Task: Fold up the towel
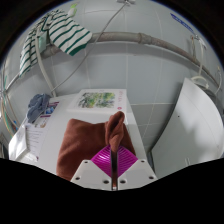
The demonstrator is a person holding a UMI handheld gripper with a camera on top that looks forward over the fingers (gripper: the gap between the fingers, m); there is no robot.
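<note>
A brown towel (85, 140) lies on the white table (140, 135) just ahead of my fingers. One edge of it is lifted into a peak (116, 125) that rises from between my magenta pads (104, 160). My gripper (113, 172) is shut on this lifted towel edge, the pads pressed together with the cloth pinched between them. The rest of the towel spreads to the left of the fingers and down under them.
A printed leaflet (98, 99) lies on the table beyond the towel. A blue-grey cloth (40, 105) sits at the far left. A green-striped garment (65, 32) hangs above at the back. A white board (195, 125) stands to the right.
</note>
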